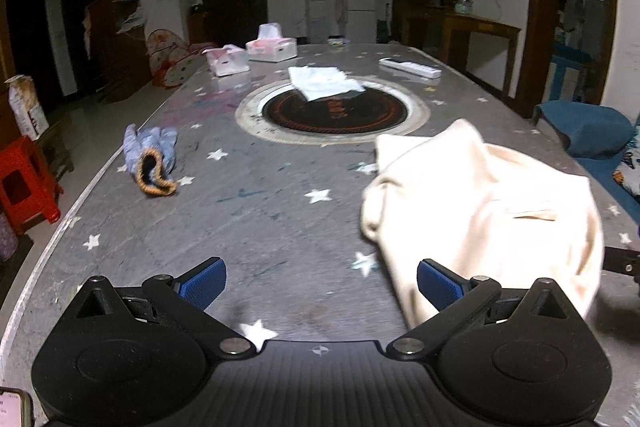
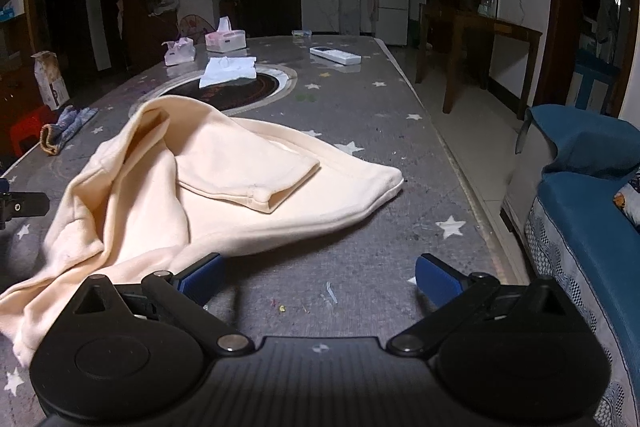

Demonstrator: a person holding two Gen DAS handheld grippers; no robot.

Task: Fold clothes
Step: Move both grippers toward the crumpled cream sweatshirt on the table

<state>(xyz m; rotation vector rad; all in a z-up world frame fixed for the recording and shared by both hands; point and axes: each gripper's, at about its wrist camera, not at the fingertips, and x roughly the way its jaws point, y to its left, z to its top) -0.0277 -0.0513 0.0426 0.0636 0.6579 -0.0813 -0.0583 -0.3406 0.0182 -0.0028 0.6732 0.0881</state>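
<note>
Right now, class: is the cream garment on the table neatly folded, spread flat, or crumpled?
Crumpled. The cream garment lies in a rumpled heap, one sleeve flopped across its body, edges uneven and bunched. Neither open gripper holds it.

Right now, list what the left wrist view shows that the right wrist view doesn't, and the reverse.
Only the left wrist view: the open left gripper and a phone corner. Only the right wrist view: the open right gripper, the cream garment's folded sleeve and a table edge with floor. Both: the cream garment, blue knit item, white cloth, tissue boxes and starred table.
</note>
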